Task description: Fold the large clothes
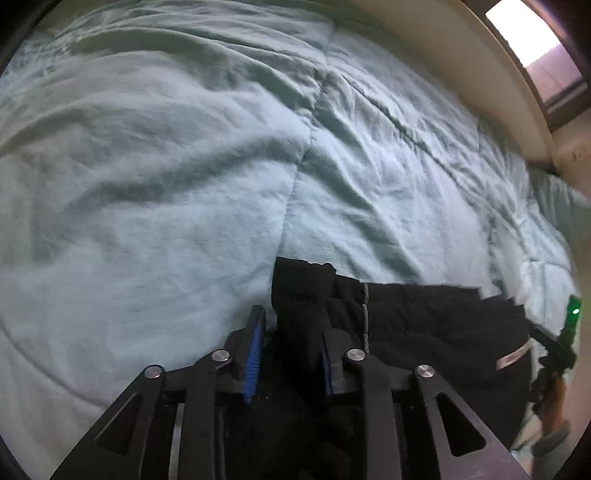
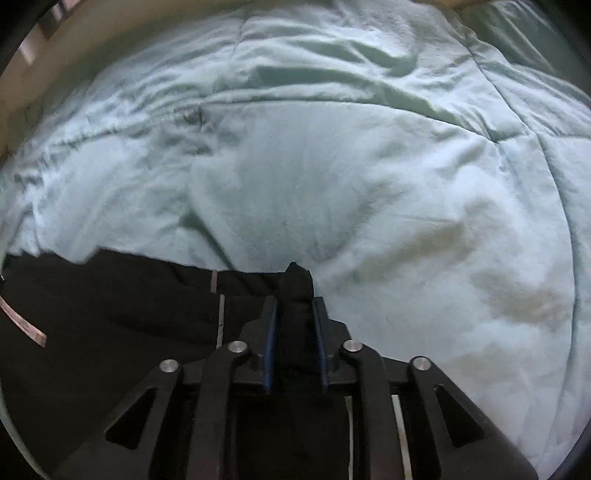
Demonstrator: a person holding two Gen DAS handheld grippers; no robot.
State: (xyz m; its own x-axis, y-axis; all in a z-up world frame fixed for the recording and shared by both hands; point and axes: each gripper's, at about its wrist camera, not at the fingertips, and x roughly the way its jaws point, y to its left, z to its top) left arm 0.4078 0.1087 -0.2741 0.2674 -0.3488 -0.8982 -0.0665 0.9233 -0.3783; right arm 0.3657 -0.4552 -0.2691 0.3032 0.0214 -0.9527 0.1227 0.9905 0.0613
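Left wrist view: a black garment (image 1: 424,317) is seen lying on a pale green quilted comforter (image 1: 166,184), at the comforter's near side, close to the camera. The left gripper (image 1: 291,332) is held at one end of the garment, and a bunched fold of black cloth is caught between its blue-lined fingers (image 1: 255,354); the cloth is pressed against the right finger, while a slim gap is visible beside the left one. A grey seam line and a small pale label are seen on the garment, further along its upper edge from that fold. Beyond the comforter's far side, a cream wall (image 1: 461,66) and a bright window (image 1: 524,33) are shown. Right wrist view: the right gripper (image 2: 293,325) is clamped on the garment's (image 2: 129,295) other end, a thick wad of black cloth being pinched between both blue pads (image 2: 271,343). The rest of the garment is spread over the comforter (image 2: 332,166), whose surface is rumpled and stitched into panels.
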